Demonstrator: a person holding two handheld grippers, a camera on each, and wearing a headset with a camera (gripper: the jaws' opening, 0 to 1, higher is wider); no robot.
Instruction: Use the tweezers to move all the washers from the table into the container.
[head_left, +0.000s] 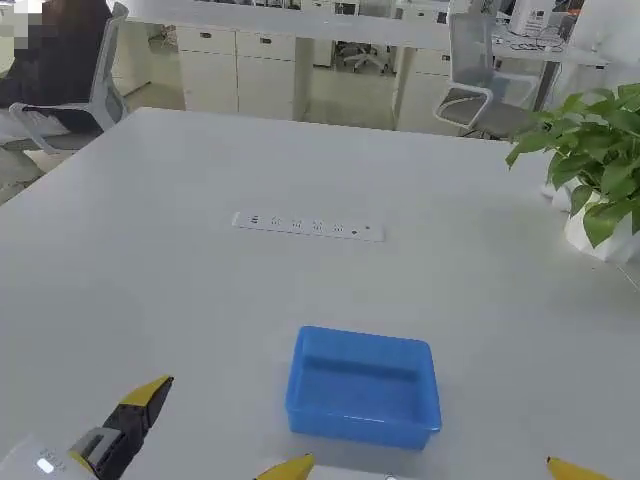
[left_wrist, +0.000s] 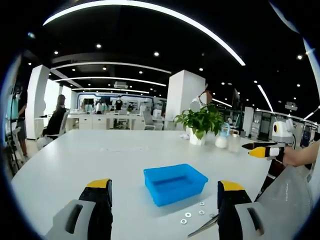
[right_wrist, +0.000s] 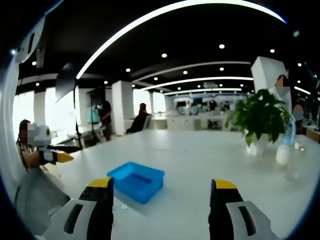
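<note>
Status: nothing moved yet. The container, a shallow blue bin, is seen empty, set mid-table on the near side. In the left gripper view, a few washers, small silvery rings, are seen loose on the table, just near of the container's right corner. The tweezers lie flat beside them, not picked up; their tip detail is too small to be told. The left gripper is held wide with nothing in it; so is the right gripper. Left to do, as judged: tweezers to be picked up, every washer to be transferred.
</note>
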